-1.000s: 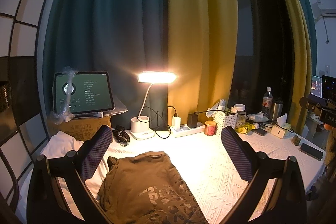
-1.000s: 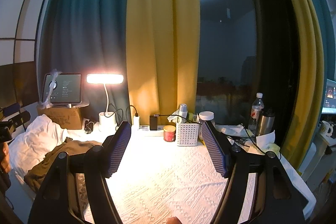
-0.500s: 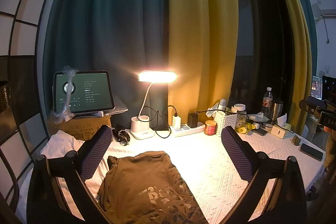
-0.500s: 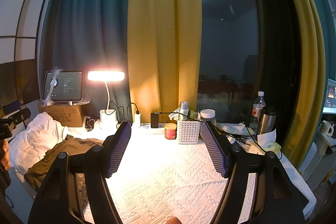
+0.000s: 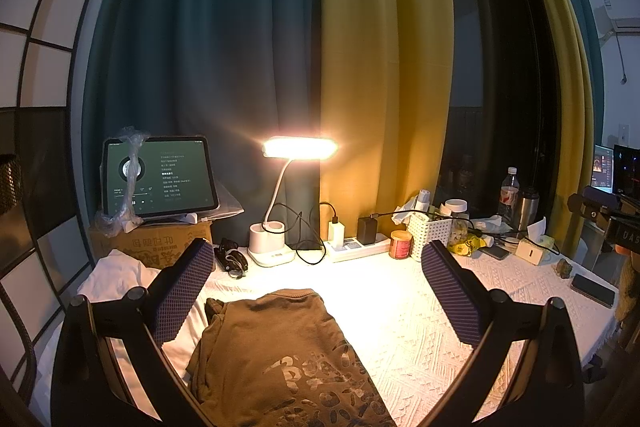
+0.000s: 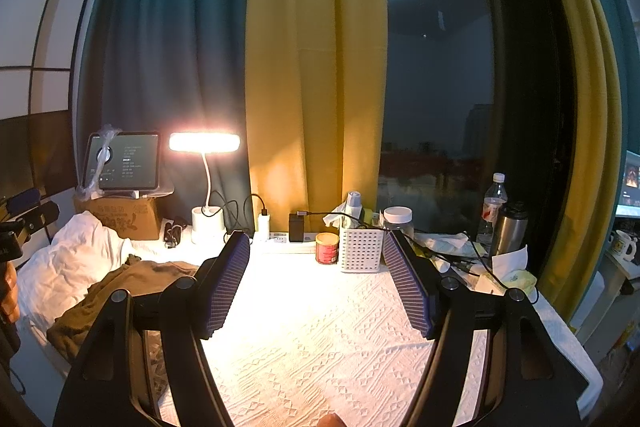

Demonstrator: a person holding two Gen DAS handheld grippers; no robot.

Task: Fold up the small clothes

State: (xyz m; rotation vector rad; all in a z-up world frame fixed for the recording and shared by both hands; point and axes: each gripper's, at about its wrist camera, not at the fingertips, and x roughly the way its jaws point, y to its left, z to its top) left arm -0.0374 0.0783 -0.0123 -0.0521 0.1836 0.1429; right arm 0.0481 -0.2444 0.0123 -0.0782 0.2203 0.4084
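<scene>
On the left of the desk (image 6: 320, 339), a brown shirt (image 5: 280, 355) lies on the white patterned cloth with its collar toward the lamp (image 5: 298, 149) and its printed side up. It looks partly folded or bunched along its left edge, next to a white garment (image 6: 68, 267). The left gripper (image 5: 316, 287) hovers above the shirt with its jaws wide apart, holding nothing. To do this step well, it should probably come down on the bunched left edge near the collar and pinch only the top layer, so the white garment is not dragged along.

Further right, the right gripper (image 6: 316, 283) is also wide open and empty, over bare cloth well apart from the shirt. It would do best to move left and take the shirt's near-right edge, so both sides lift evenly. The can (image 6: 327, 247) and white basket (image 6: 362, 250) at the back are best kept clear of.
</scene>
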